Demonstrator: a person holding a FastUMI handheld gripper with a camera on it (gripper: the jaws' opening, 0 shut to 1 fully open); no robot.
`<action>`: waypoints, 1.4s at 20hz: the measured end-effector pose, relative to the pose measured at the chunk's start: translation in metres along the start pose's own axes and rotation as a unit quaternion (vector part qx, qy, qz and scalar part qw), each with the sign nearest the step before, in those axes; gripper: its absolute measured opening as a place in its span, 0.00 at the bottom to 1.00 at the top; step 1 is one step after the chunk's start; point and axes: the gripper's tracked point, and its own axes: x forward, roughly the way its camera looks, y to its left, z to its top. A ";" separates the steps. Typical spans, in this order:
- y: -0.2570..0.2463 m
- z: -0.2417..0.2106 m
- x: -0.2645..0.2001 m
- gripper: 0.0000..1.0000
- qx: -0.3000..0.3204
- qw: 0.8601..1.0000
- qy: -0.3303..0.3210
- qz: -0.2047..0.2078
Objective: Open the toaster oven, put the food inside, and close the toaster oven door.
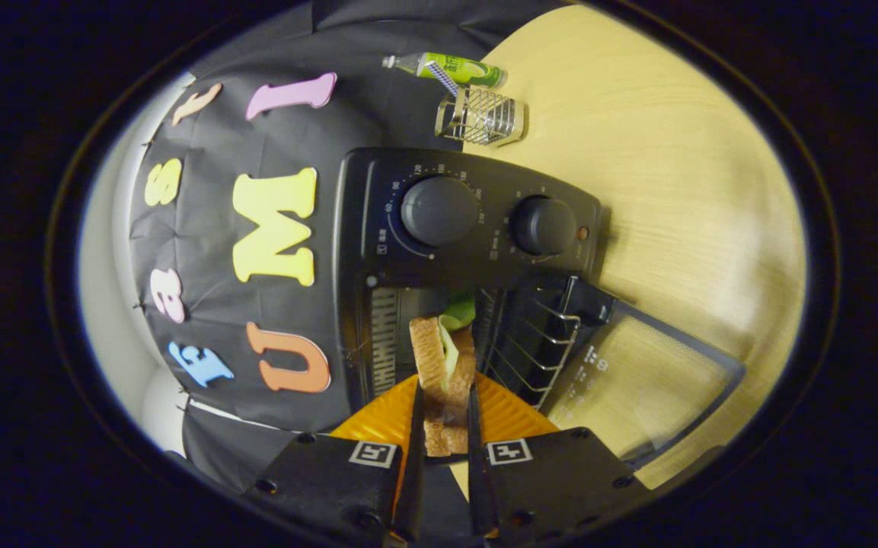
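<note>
Gripper (pixel 444 415) jaws narrow, clamped on sandwich (pixel 445 365). Toaster oven (pixel 469 251) just ahead, door (pixel 644 380) already down. Step in hand: carrying food toward cavity. Next, likely: push onto rack (pixel 537 335), release, withdraw, then shut door.

The gripper view rides on the gripper (pixel 444 415), rolled sideways, looking forward along its fingers from close range into the open toaster oven (pixel 469 228) on the table (pixel 675 167).
</note>
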 end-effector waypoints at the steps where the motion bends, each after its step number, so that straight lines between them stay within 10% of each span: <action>1: 0.002 0.001 0.007 0.30 0.009 1.000 -0.007 0.010; 7: -0.002 -0.008 0.051 0.31 -0.008 1.000 -0.024 0.018; 12: -0.006 -0.024 0.056 0.57 -0.039 0.999 -0.013 -0.005; 17: -0.010 -0.040 0.057 0.62 -0.081 0.995 0.024 -0.054; 24: -0.022 -0.054 0.040 0.70 -0.230 0.957 0.080 -0.157; 28: -0.027 -0.062 0.025 0.95 -0.319 0.919 0.102 -0.206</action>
